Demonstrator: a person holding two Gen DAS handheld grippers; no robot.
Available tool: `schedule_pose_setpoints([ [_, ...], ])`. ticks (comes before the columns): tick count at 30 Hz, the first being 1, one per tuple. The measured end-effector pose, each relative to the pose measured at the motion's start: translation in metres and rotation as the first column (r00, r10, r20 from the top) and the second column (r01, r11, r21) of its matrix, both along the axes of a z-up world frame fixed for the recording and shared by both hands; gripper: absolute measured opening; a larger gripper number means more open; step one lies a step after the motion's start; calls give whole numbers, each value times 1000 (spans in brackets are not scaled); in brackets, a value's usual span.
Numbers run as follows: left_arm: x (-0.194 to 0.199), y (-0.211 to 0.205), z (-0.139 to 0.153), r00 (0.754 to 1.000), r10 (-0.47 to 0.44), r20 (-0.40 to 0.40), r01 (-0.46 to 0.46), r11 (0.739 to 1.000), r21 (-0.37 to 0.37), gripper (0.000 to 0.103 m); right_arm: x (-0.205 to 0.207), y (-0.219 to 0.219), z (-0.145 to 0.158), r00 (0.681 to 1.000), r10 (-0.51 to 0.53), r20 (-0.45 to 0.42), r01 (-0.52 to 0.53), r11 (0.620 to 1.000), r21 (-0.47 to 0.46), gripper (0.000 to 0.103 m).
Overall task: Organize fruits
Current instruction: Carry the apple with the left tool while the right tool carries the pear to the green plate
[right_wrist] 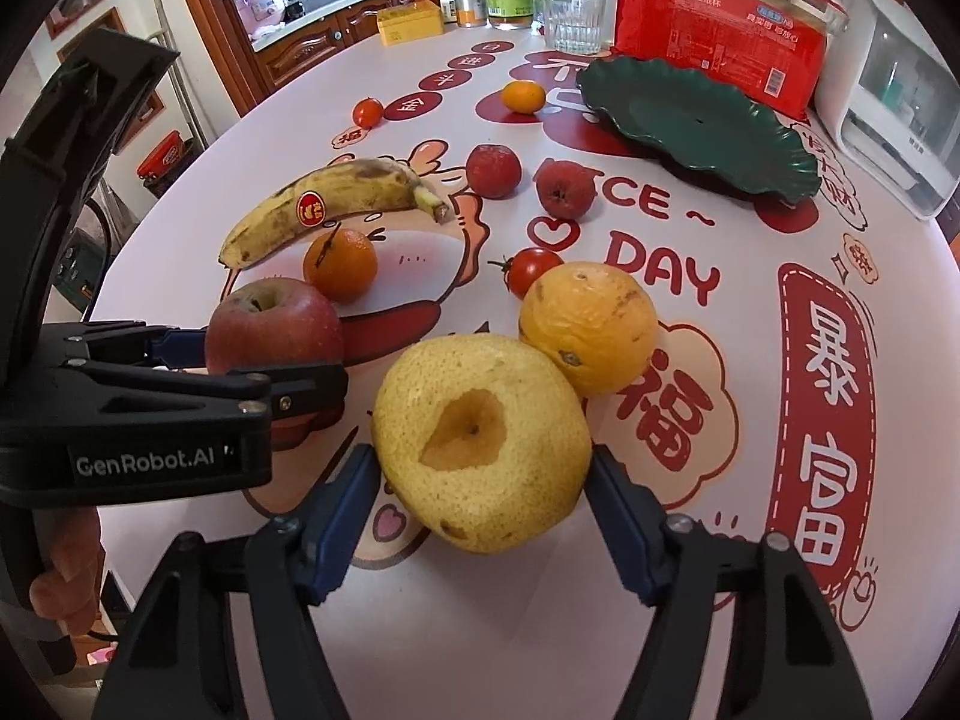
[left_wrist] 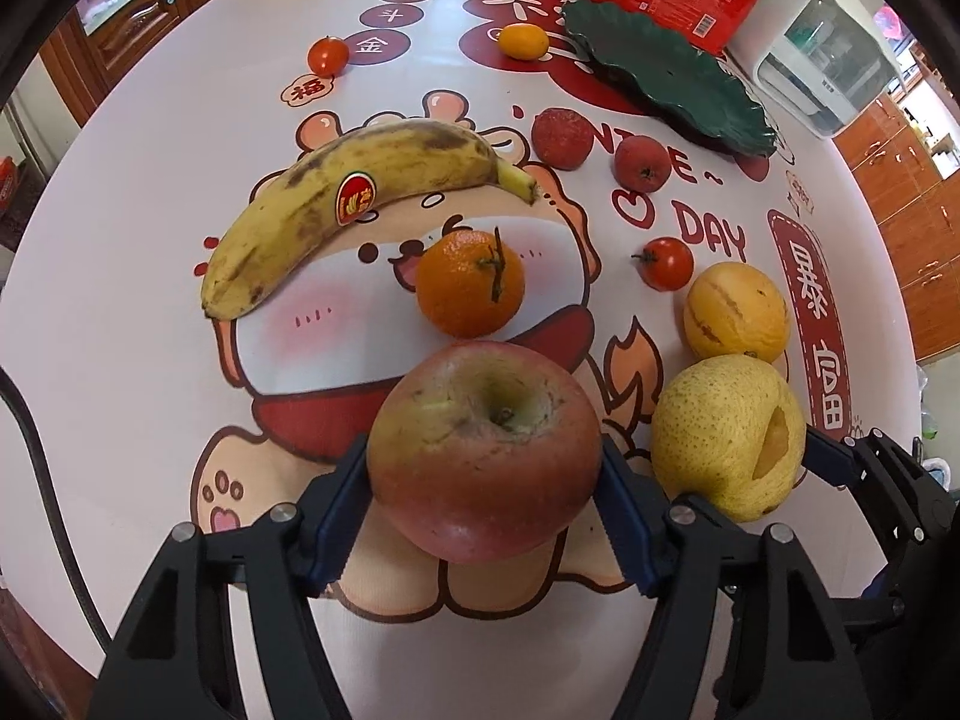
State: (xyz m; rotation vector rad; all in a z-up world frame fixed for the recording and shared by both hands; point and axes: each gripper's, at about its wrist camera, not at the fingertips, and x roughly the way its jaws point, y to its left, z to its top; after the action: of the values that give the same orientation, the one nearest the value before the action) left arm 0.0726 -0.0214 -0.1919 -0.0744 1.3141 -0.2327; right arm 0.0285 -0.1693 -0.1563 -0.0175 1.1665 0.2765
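My left gripper (left_wrist: 483,504) is shut on a red apple (left_wrist: 483,450), its blue pads touching both sides; the apple also shows in the right wrist view (right_wrist: 273,327). My right gripper (right_wrist: 483,480) is shut on a yellow pear (right_wrist: 480,441), which also shows in the left wrist view (left_wrist: 726,435). A banana (left_wrist: 354,210), a tangerine (left_wrist: 471,282), a yellow-orange fruit (right_wrist: 588,327), cherry tomatoes (left_wrist: 666,263) and red hawthorn-like fruits (left_wrist: 561,129) lie on the table. A dark green leaf-shaped plate (right_wrist: 702,126) sits empty at the far right.
A small orange kumquat (right_wrist: 523,97) and another tomato (right_wrist: 367,112) lie farther back. A red paper-cup package (right_wrist: 720,30), a glass (right_wrist: 573,21), bottles, a yellow box (right_wrist: 411,24) and a white appliance (right_wrist: 888,96) stand along the far edge.
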Motion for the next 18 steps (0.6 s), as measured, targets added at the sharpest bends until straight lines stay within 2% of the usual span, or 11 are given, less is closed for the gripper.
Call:
schedule_pose_setpoints([
  [4, -9, 5, 8, 1000, 13, 5, -13, 1000, -18, 68, -8, -3, 5, 1000, 13, 12, -14, 1000, 28, 69],
  [9, -22, 0, 30, 998, -20, 62, 20, 1000, 2, 69, -18, -7, 19, 999, 20, 51, -22, 999, 38, 69],
  [18, -28, -3, 64, 993, -31, 118, 33, 999, -16, 68, -27, -24, 39, 996, -3, 90, 0, 999, 38, 69],
])
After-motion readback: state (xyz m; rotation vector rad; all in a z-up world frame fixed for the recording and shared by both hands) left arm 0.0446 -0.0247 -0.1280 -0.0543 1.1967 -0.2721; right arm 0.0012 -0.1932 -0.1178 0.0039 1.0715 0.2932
